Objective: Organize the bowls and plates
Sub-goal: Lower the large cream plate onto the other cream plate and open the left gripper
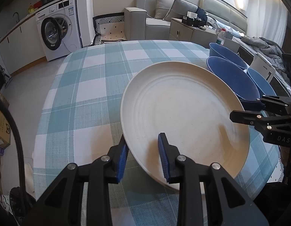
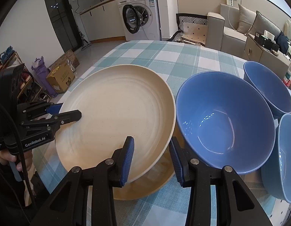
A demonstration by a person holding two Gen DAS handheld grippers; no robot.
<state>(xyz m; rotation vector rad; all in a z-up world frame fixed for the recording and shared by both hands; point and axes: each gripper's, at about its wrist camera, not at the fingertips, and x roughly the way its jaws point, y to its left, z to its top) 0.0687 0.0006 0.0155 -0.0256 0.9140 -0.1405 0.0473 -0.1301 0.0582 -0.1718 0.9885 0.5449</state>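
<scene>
A cream plate is tilted above a second cream plate lying on the checked tablecloth. My left gripper straddles the upper plate's near-left rim with a wide gap between the pads; it also shows in the right wrist view. My right gripper straddles the plate's right rim, also with a gap; it shows in the left wrist view. Three blue bowls stand to the right: the nearest, one behind it and one at the right edge.
The table carries a teal checked cloth. A white kettle and a bottle stand beyond the bowls. A washing machine, a chair and a sofa lie behind the table. Boxes sit on the floor.
</scene>
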